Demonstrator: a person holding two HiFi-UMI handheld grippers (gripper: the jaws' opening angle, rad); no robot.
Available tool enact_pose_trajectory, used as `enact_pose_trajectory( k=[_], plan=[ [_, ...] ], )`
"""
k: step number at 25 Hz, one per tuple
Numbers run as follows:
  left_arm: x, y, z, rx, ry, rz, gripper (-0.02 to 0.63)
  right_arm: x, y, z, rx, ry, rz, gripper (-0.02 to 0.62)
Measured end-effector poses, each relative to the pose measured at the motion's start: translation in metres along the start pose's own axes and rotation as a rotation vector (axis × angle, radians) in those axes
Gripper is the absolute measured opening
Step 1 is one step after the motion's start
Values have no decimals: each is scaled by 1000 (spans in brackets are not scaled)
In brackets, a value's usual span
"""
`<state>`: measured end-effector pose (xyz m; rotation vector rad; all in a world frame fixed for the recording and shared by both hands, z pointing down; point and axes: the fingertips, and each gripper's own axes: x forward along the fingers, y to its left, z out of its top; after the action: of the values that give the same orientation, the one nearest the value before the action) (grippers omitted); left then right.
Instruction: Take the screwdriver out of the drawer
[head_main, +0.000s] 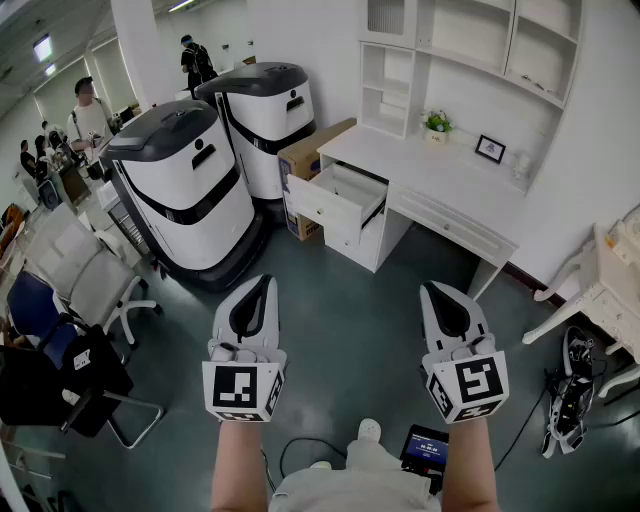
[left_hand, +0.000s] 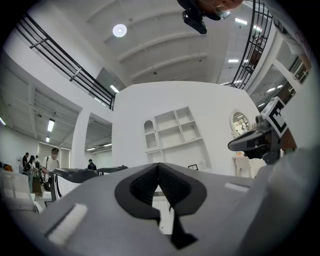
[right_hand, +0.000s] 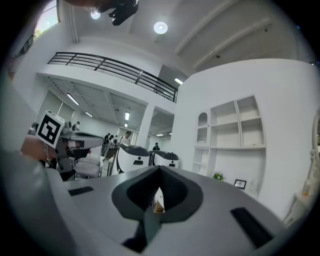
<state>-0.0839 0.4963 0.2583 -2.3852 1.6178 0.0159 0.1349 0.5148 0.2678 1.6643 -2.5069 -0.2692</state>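
Screwdriver: can't make it out in any view; drawer (head_main: 343, 194) is pulled out of the left end of the white table (head_main: 430, 165), and its inside is too small to tell what lies in it.

Left to right in the head view: people (head_main: 88, 115) stand at the far left edge; white chairs (head_main: 90, 280) below them, with a black chair (head_main: 85, 375) nearer; two big white-and-black machines (head_main: 190, 190) stand side by side on the dark floor (head_main: 350, 330); cardboard box (head_main: 312, 150) sits between the rear machine and the table, touching or just beside the drawer stack.

Left gripper (head_main: 262, 283) hangs over the floor, well apart from the table and aimed toward it; its own view shows the jaws closed tip to tip with nothing between them.

On the table top: small potted plant (head_main: 437, 124), then a picture frame (head_main: 490, 149) to its right; wall shelves (head_main: 470, 40) above.

Right gripper (head_main: 433, 291) is held beside the left one and likewise well short of the table; jaws fully together and empty; only the cardboard box shows far off through the slit below the tips.

Phone-like screen (head_main: 425, 447) lies on the floor near the person's feet; white chair (head_main: 590, 290) at the far right.
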Motion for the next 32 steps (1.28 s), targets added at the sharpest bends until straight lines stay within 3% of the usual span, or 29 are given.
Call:
enact_pose_trajectory(
  k=[18,26,32],
  plan=[
    [91,-41,-12,3,16,64,9,57,-87,-24,-9,-15,93,6],
    [119,-17,-23,-15,18,107,9,94,-94,-33,0,-9,115,6],
    [163,-1,-37,-15,15,86,9,138,-109,-38,-7,2,109,6]
  ],
)
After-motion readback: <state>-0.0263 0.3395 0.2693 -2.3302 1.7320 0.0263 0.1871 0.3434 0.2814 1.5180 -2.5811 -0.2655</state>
